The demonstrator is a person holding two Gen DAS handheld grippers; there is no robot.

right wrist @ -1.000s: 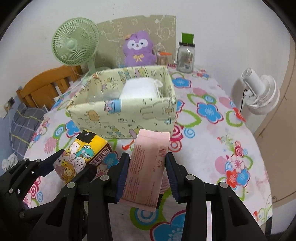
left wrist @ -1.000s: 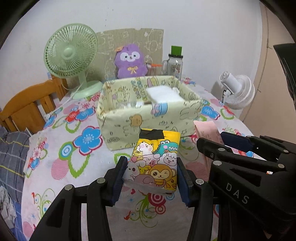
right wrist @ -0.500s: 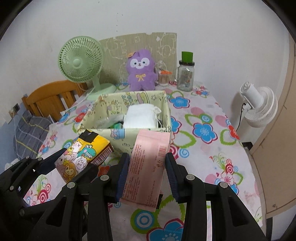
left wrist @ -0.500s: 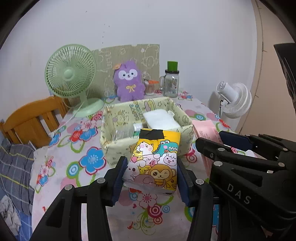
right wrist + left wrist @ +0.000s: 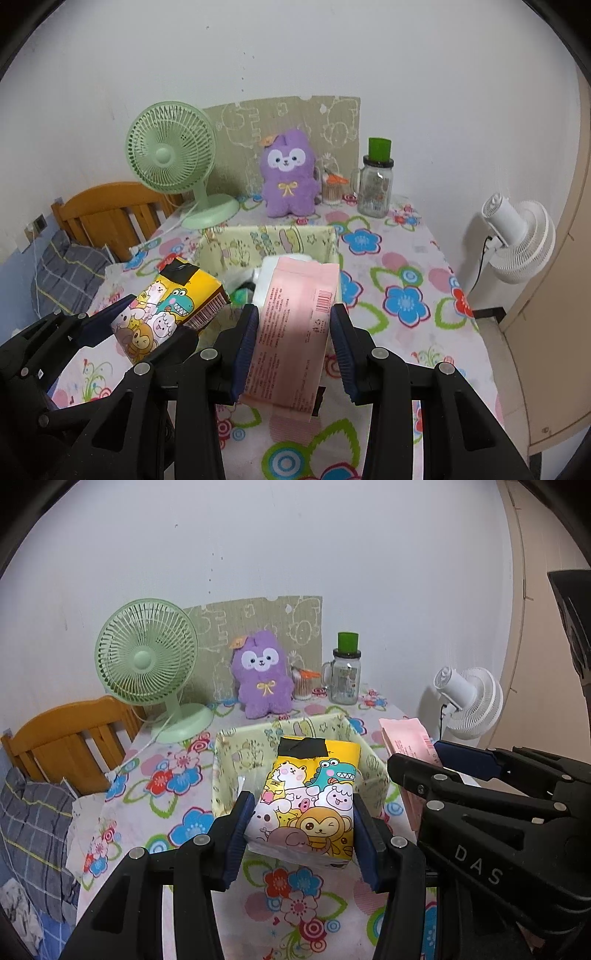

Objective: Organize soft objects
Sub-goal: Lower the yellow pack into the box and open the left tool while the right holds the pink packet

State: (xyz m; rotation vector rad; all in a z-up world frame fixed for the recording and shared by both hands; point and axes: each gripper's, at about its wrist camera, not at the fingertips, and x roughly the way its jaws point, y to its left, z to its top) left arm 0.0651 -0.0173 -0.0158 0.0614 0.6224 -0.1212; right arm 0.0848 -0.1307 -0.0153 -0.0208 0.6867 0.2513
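Observation:
My left gripper (image 5: 301,814) is shut on a yellow cartoon tissue pack (image 5: 310,801) and holds it in the air in front of the pale yellow-green fabric box (image 5: 225,771). My right gripper (image 5: 291,332) is shut on a pink tissue pack (image 5: 295,325), also held above the table before the fabric box (image 5: 266,240). The yellow pack (image 5: 166,310) shows at the left of the right wrist view, the pink pack (image 5: 406,734) at the right of the left wrist view. White soft items (image 5: 269,266) lie inside the box.
A flower-print tablecloth (image 5: 399,295) covers the table. At the back stand a green desk fan (image 5: 147,664), a purple plush toy (image 5: 262,679), a cardboard panel (image 5: 258,620) and a glass jar with a green lid (image 5: 345,679). A wooden chair (image 5: 70,742) stands left, a white fan (image 5: 469,701) right.
Both grippers have risen and pulled back from the box with their packs still held. The box now looks smaller and lower in both views.

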